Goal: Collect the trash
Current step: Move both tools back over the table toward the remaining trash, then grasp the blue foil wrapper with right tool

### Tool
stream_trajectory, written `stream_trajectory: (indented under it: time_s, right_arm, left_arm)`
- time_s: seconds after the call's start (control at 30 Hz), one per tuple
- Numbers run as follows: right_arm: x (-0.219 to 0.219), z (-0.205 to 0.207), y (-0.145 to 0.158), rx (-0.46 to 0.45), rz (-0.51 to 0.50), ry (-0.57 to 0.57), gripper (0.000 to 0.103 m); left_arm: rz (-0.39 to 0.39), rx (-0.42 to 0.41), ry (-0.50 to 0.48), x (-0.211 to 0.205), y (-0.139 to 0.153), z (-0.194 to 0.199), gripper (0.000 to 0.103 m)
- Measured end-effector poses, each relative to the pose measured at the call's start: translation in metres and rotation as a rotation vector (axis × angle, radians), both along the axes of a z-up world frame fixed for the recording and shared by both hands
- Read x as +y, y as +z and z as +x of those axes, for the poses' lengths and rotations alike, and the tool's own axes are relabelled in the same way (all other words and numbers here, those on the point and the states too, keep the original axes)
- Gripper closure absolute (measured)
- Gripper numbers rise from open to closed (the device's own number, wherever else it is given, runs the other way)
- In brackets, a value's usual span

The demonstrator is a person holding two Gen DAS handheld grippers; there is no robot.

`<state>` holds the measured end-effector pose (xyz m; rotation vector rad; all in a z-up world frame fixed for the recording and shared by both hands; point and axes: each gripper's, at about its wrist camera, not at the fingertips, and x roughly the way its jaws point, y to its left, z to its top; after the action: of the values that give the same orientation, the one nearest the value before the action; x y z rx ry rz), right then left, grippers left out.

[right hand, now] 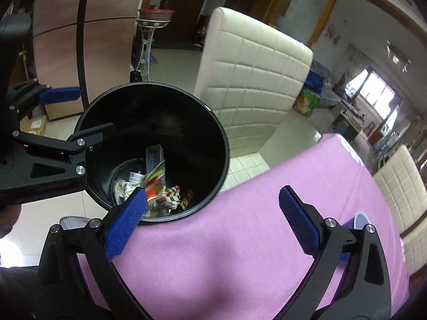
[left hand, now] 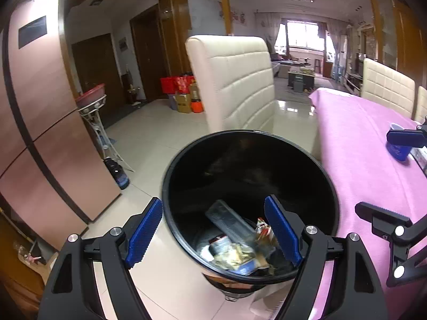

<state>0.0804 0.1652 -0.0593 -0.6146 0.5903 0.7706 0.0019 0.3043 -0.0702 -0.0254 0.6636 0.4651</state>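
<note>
Glossy black bin (left hand: pixel 307 165), pink cloth table cover (right hand: pixel 267 226)

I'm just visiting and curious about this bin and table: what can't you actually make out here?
- Blue cup: left view, half hidden by the right gripper; right view, only its rim shows behind a finger.
- Trash in the bin: blurred, and the left gripper fingers cover some; wrapper print unreadable.
- Bin's base: cut off below, both views.
- Table: its far end runs out of frame.
</note>
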Motion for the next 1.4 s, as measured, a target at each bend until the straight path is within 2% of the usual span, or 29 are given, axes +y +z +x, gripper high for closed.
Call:
stream_trajectory:
  time_s: [0.23,0.53,0.87,1.13,1.4]
  right_arm:
    - [-0.03,0.012,-0.003,0.012,0.008,-0.067,0.006]
    - [-0.097,0.034,-0.002,0.008,0.041,-0.208,0.008]
    - [-0.208,0.065,-0.005,0.015,0.08,-0.478,0.008]
    - [-0.302,0.08,-0.009,0.017,0.089,-0.714,0.007]
    - [-0.347,0.102,-0.036,0.139,0.072,-0.813,0.008]
  left_arm:
    - [0.002,0.01,-0.111,-0.035,-0.003,0.017,0.026]
    - [-0.016,0.024,-0.299,-0.098,-0.004,0.056,0.026]
    - [-0.109,0.049,-0.465,-0.169,0.002,0.098,0.026]
    - [-0.11,0.079,-0.569,-0.225,0.002,0.105,0.026]
    - [-0.127,0.105,-0.623,-0.258,0.0,0.112,0.026]
